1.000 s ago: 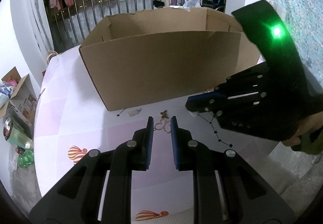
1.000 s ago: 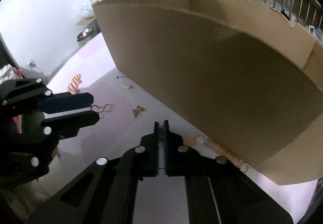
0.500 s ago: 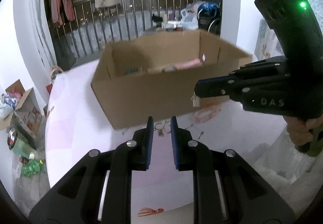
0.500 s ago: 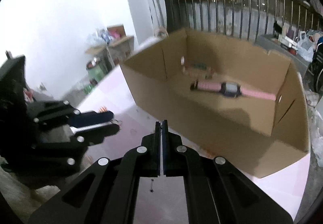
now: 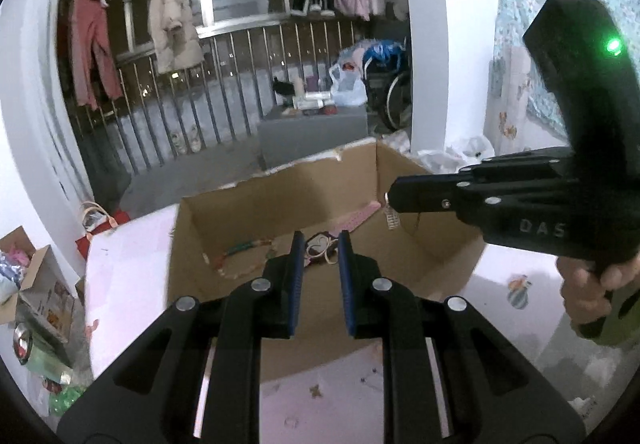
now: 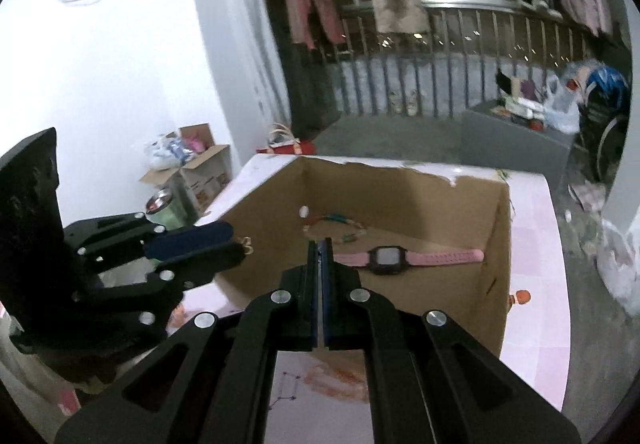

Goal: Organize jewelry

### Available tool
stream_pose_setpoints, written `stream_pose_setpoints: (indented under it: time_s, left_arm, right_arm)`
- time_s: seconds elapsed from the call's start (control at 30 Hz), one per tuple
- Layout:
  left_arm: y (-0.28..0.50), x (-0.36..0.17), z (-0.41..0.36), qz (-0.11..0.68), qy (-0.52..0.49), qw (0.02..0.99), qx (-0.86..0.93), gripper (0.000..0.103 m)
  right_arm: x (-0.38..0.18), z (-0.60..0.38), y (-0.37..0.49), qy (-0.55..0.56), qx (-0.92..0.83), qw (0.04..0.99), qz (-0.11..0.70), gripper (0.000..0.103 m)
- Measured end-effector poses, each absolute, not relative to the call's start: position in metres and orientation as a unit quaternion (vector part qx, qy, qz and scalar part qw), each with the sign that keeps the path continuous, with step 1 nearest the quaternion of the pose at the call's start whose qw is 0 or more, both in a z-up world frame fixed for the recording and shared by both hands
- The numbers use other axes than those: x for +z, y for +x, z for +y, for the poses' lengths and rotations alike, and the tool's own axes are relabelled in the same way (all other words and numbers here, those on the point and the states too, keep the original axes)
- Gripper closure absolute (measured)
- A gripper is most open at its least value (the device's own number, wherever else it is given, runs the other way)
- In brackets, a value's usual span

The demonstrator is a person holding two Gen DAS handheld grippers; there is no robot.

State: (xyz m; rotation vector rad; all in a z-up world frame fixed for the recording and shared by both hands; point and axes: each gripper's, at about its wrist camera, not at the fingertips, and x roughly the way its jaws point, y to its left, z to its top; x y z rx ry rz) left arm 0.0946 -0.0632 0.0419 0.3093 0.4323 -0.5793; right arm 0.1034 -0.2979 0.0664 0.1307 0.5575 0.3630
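My left gripper is shut on a gold hoop piece, whose loops stick out past its tips in the right wrist view. My right gripper is shut on a thin dark chain. A small silver pendant of that chain hangs from its tips. Both grippers hover over the near wall of an open cardboard box. A pink watch and a coloured bead string lie on the box floor.
The box stands on a table with a pink cloth. A small butterfly charm lies on the cloth in front of the box. Cartons and bottles sit on the floor to the left. A railing with hanging clothes is behind.
Both grippers have risen from the tabletop with their pieces and moved forward over the box's near wall. The inside of the box now shows from above.
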Motion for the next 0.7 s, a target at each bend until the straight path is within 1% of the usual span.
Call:
stream_pose_setpoints:
  time_s: [0.13,0.17,0.2,0.23,0.27,0.33,0.43,0.6,0.7]
  left_arm:
    - [0.124,0.019,-0.081,0.242,0.156,0.918,-0.272,0.087]
    - [0.128,0.015,-0.082,0.247,0.156,0.917,-0.272,0.086]
    - [0.130,0.012,-0.083,0.252,0.155,0.916,-0.271,0.083]
    - [0.133,0.009,-0.083,0.255,0.154,0.916,-0.269,0.074]
    - [0.134,0.007,-0.082,0.256,0.151,0.917,-0.266,0.071]
    - [0.135,0.006,-0.080,0.254,0.145,0.919,-0.265,0.067]
    - [0.130,0.007,-0.069,0.247,0.137,0.925,-0.255,0.062]
    - [0.096,0.013,-0.035,0.232,0.131,0.932,-0.247,0.061]
    - [0.069,0.009,-0.012,0.235,0.136,0.932,-0.242,0.060]
  right_arm:
    - [0.047,-0.306,0.121,0.075,0.159,0.938,0.300,0.101]
    - [0.043,-0.307,0.123,0.075,0.158,0.936,0.305,0.100]
    - [0.038,-0.308,0.125,0.076,0.154,0.935,0.311,0.100]
    - [0.035,-0.309,0.127,0.076,0.153,0.934,0.315,0.098]
    - [0.033,-0.309,0.129,0.077,0.153,0.932,0.319,0.095]
    - [0.029,-0.310,0.129,0.081,0.152,0.931,0.322,0.082]
    - [0.030,-0.309,0.123,0.080,0.158,0.933,0.314,0.074]
    - [0.036,-0.306,0.094,0.072,0.194,0.933,0.295,0.073]
    - [0.034,-0.297,0.074,0.061,0.224,0.926,0.298,0.073]
